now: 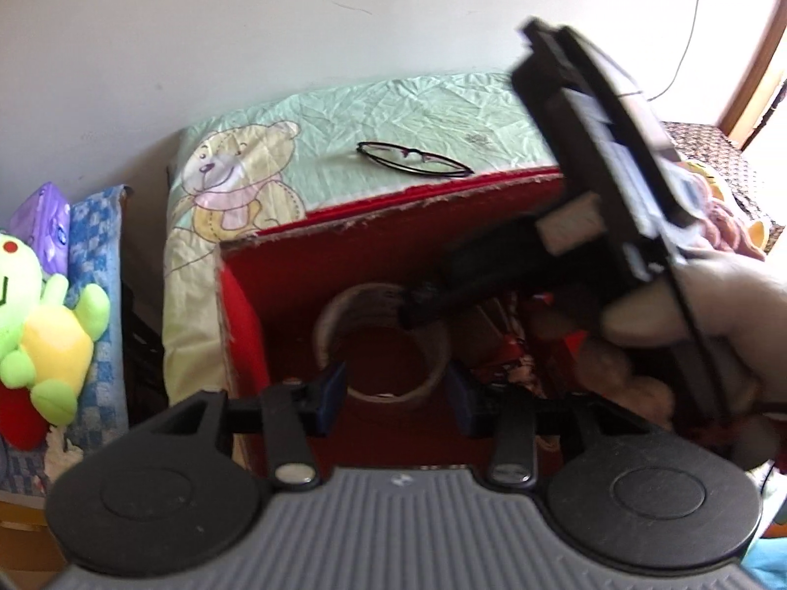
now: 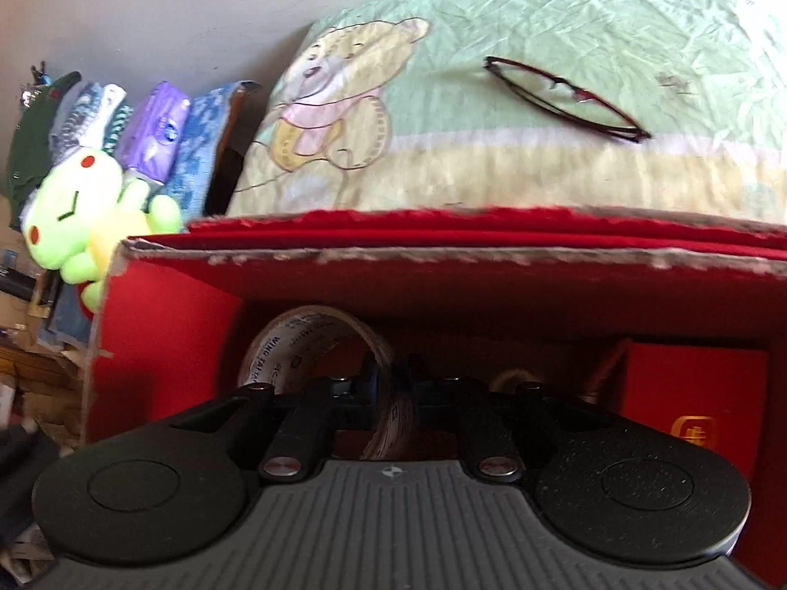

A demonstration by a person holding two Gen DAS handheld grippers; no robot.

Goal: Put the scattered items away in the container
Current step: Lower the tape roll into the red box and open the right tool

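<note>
A red cardboard box (image 1: 344, 250) is the container; it also shows in the right wrist view (image 2: 162, 324). Inside it a roll of clear tape (image 1: 339, 314) stands on edge. My right gripper (image 2: 393, 383) is shut on the tape roll's (image 2: 295, 339) rim, down inside the box. In the left wrist view the right gripper (image 1: 418, 305) reaches in from the right, held by a hand. My left gripper (image 1: 396, 393) is open and empty, just above the box's near side, blue pads apart. A pair of dark-rimmed glasses (image 1: 413, 160) lies on the pillow behind the box (image 2: 565, 98).
A pale green teddy-bear pillow (image 1: 275, 157) lies behind the box. A green plush toy (image 1: 44, 324) and folded cloths sit left. More items, a red packet (image 2: 688, 393) among them, lie in the box's right part. A wall rises behind.
</note>
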